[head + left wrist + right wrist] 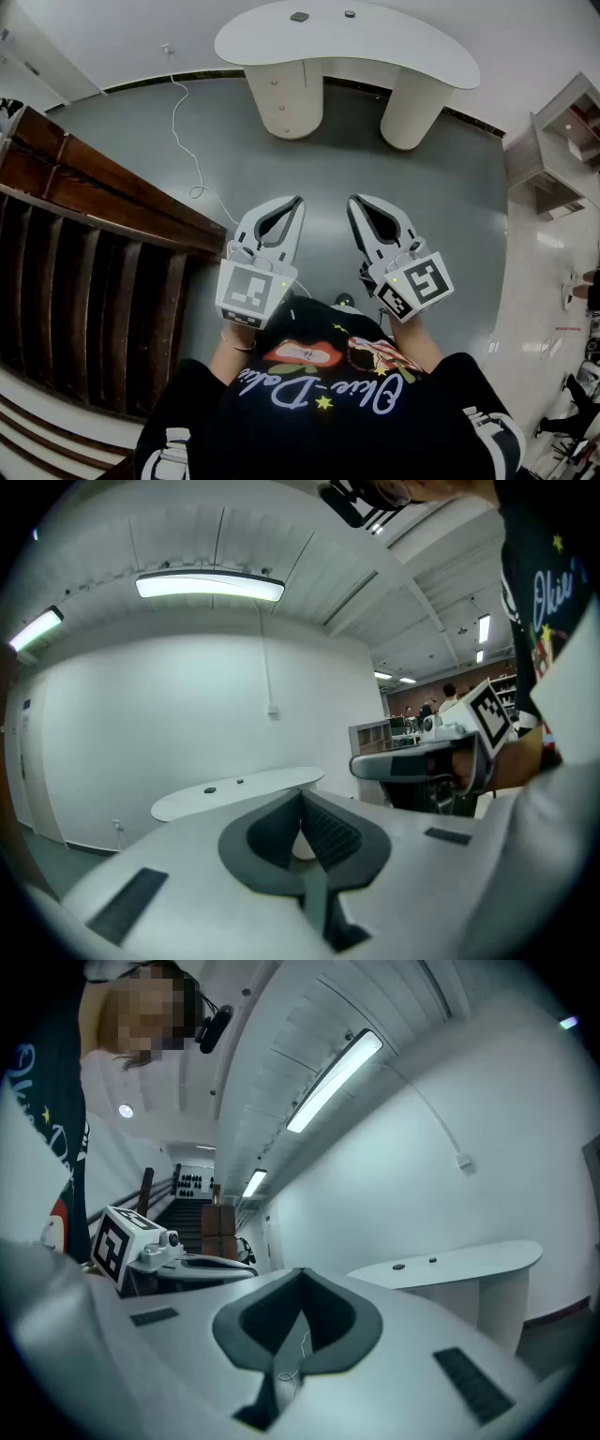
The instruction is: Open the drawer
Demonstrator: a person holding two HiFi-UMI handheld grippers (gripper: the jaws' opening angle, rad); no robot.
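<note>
Grey floor fills the head view, and at its far edge, against the white wall, stands a white curved desk with two small dark things lying on its top. Under the left end of the desk is the drawer pedestal, with two small knobs showing on its rounded front, and under the right end is a plain rounded leg. A white cable trails across the floor from the wall towards the person, a dark wooden staircase runs along the floor's left edge, and a pale shelf unit stands at its right edge. The left gripper and the right gripper are held side by side over the middle of the floor. Both point towards the desk and are well apart from the pedestal, touching nothing. In the left gripper view, its jaws are pressed together at the tips with nothing between them. The desk lies beyond them below a long ceiling light, and the other gripper reaches in from the right. In the right gripper view, its jaws likewise meet at the tips and hold nothing. The desk is off to the right, and the left gripper shows at the left in front of the stairs.
</note>
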